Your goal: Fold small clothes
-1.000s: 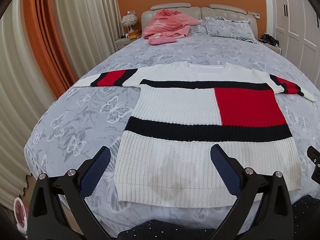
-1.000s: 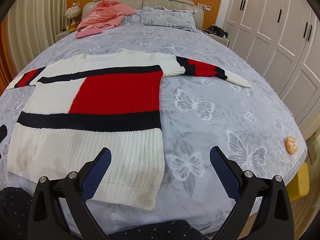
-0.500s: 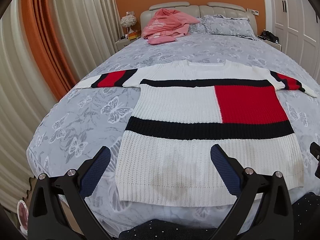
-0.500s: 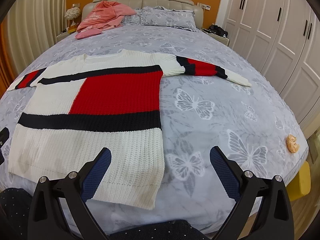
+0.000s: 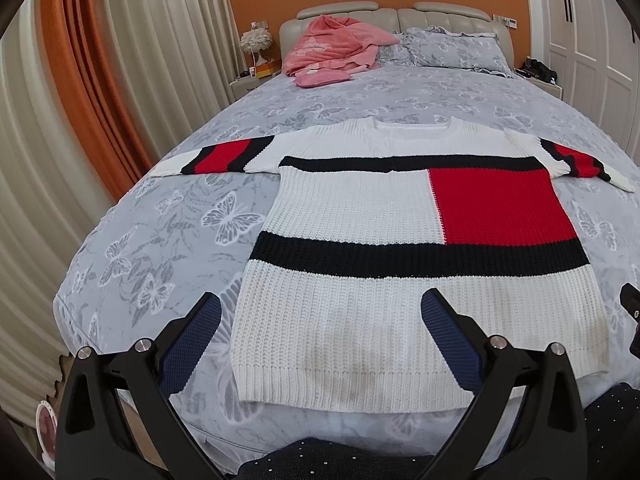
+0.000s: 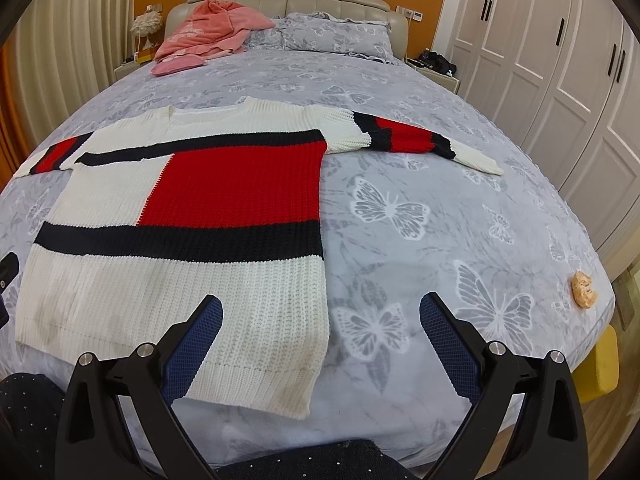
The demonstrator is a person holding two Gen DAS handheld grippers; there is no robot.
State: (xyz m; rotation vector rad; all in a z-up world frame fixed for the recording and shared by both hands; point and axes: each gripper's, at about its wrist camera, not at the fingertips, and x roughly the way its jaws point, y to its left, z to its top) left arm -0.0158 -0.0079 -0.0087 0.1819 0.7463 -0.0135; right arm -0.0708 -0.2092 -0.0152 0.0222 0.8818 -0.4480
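A white knit sweater (image 5: pixel 360 208) with navy stripes and a red block lies flat on the bed, both sleeves spread out sideways. It also shows in the right wrist view (image 6: pixel 168 248). My left gripper (image 5: pixel 320 324) is open and empty, hovering above the sweater's hem at its left half. My right gripper (image 6: pixel 320 324) is open and empty, above the hem's right corner (image 6: pixel 304 396). The right sleeve (image 6: pixel 420 140) stretches off to the right.
The bed (image 5: pixel 168 240) has a grey butterfly-print cover. A pink garment (image 5: pixel 328 48) and pillows (image 5: pixel 452 48) lie at the headboard. Curtains (image 5: pixel 80 120) hang on the left, white wardrobe doors (image 6: pixel 560 80) stand on the right. A small orange object (image 6: pixel 584 289) sits near the bed's right edge.
Both grippers have drifted slightly, so the sweater sits a little differently in each view. The sweater itself has not moved, and both grippers stay open.
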